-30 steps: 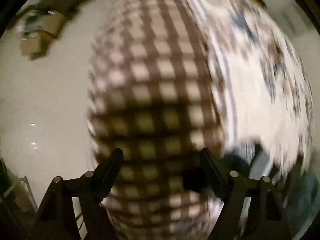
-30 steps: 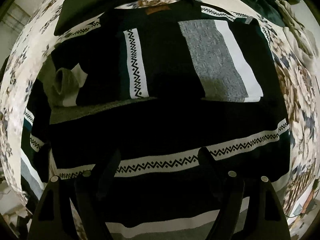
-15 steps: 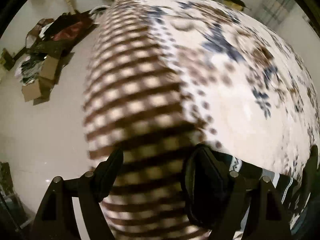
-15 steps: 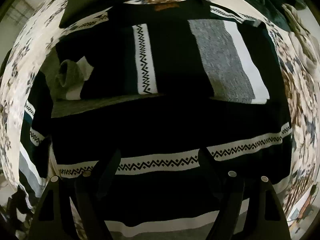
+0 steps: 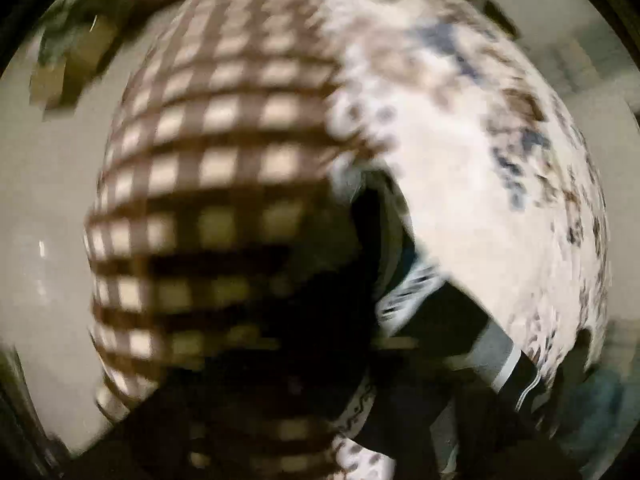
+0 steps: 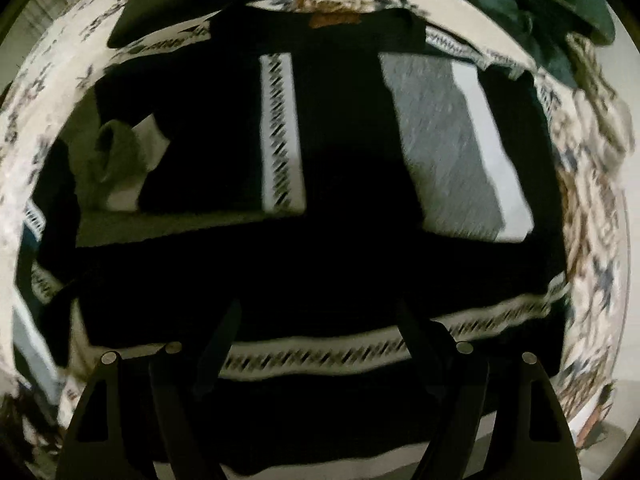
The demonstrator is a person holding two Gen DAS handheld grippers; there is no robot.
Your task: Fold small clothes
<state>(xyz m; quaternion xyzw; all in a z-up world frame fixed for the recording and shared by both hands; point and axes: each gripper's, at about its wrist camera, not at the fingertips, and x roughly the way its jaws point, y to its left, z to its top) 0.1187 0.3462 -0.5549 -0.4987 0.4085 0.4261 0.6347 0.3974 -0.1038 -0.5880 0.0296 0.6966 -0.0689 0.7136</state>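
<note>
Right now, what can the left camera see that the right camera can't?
Only the left camera shows the brown checked cloth, the pale floor and boxes. Only the right camera shows the whole dark sweater spread flat, its grey panel, a folded dark piece behind it, and the open right claw above it. Both show the flowery sheet and some of the sweater.

One black sweater (image 6: 340,264) with white zigzag bands lies spread on one floral bedspread (image 6: 592,208), and its two sleeves are folded across its body. Beyond it are one dark folded garment (image 6: 224,0) and one heap of dark green clothes (image 6: 532,4). One brown-and-cream checked cloth (image 5: 224,152) hangs over the bed's edge.
</note>
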